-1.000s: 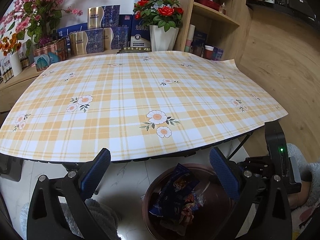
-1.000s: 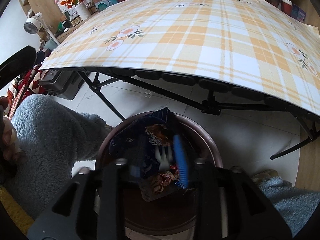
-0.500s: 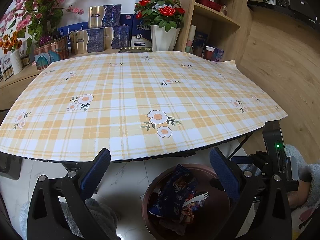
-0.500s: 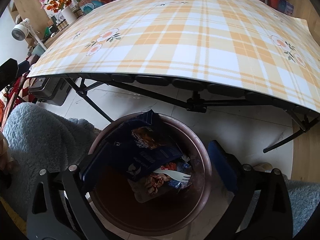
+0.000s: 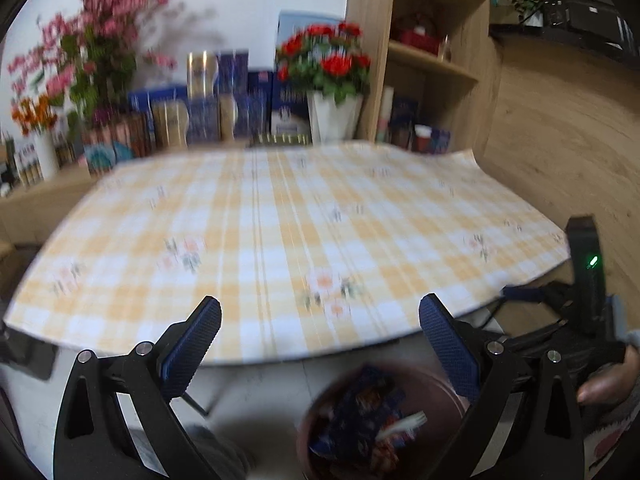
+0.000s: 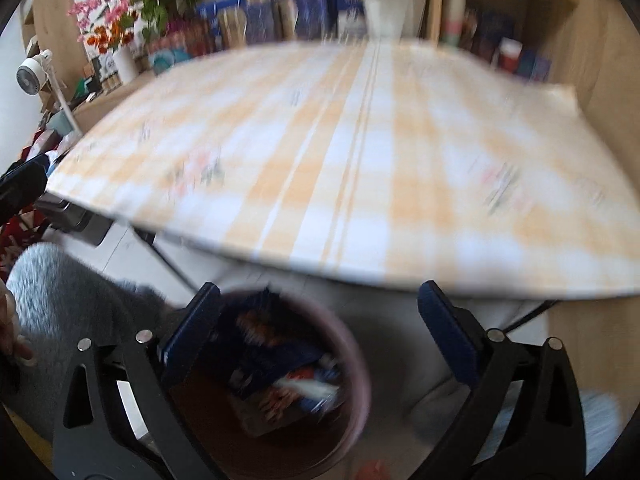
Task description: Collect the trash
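A round brown bin (image 5: 448, 380) (image 6: 362, 364) stands on the pale floor under the table's near edge. Dark blue snack wrappers (image 5: 360, 396) (image 6: 260, 348) and a white plastic fork (image 5: 404, 426) (image 6: 314, 388) lie inside it. My left gripper (image 5: 320, 308) is open and empty, above the bin and in front of the table edge. My right gripper (image 6: 318, 292) is also open wide with nothing between its fingers, and the bin sits below its left finger. Both views are blurred.
A folding table with a yellow plaid flowered cloth (image 5: 300, 220) (image 6: 380, 152) fills the middle, on black legs (image 6: 168, 260). Flower vases (image 5: 334, 116), boxes and a wooden shelf (image 5: 432, 60) stand behind it. A grey fleece sleeve (image 6: 68, 292) is at the left.
The right gripper's jaws opened from around the fork, which now lies in the bin. Both grippers rose and tilted up, so the table fills more of each view.
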The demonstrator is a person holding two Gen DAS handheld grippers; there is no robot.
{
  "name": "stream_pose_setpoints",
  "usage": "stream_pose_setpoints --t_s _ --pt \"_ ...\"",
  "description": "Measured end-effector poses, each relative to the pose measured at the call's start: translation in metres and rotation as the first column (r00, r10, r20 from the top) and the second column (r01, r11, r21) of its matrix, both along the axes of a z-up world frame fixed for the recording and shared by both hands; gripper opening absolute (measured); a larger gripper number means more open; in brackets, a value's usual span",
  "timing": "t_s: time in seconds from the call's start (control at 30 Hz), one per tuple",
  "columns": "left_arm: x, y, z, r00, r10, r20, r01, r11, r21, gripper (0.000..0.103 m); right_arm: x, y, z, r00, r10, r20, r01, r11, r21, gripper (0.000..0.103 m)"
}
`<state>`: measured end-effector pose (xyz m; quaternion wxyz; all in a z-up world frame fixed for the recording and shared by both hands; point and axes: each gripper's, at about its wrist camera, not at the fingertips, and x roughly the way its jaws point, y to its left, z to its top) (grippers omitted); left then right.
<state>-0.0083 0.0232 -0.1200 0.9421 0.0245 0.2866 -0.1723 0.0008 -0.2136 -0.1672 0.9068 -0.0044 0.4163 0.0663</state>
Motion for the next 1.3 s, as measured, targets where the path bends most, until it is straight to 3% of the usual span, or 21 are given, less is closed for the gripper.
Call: stream_pose_setpoints --t_s 0.3,0.53,0.83,1.0,1.13,1.3 --pt "0.011 -0.011 0.09 0.995 0.015 0.103 -0.012 0.999 -0.031 0.097 0.009 -0.027 0.125 0.977 -0.067 0.2 0.061 0.997 0.036 0.097" --pt "-0.001 -0.018 0.14 0.979 0.095 0.178 -0.091 0.995 -0.029 0.097 -0.004 -0.029 0.176 0.959 -0.067 0.275 0.058 0.998 0.039 0.097" --pt "-0.01 -0.017 0.16 0.969 0.153 0.195 -0.154 0.988 -0.014 0.097 -0.024 -0.024 0.195 0.953 -0.054 0.297 0.036 0.997 0.067 0.097" --pt "-0.022 -0.018 0.163 0.947 0.203 0.249 -0.222 0.974 0.05 0.097 -0.026 -0.024 0.195 0.955 -0.055 0.292 0.034 0.996 0.077 0.097" --pt "-0.023 -0.016 0.165 0.956 0.202 0.212 -0.216 0.975 0.044 0.097 -0.028 -0.022 0.195 0.955 -0.048 0.291 0.028 0.997 0.072 0.097" --pt "-0.028 -0.02 0.162 0.949 0.205 0.237 -0.231 0.969 0.087 0.097 -0.03 -0.019 0.195 0.958 -0.048 0.284 0.03 0.997 0.068 0.097"
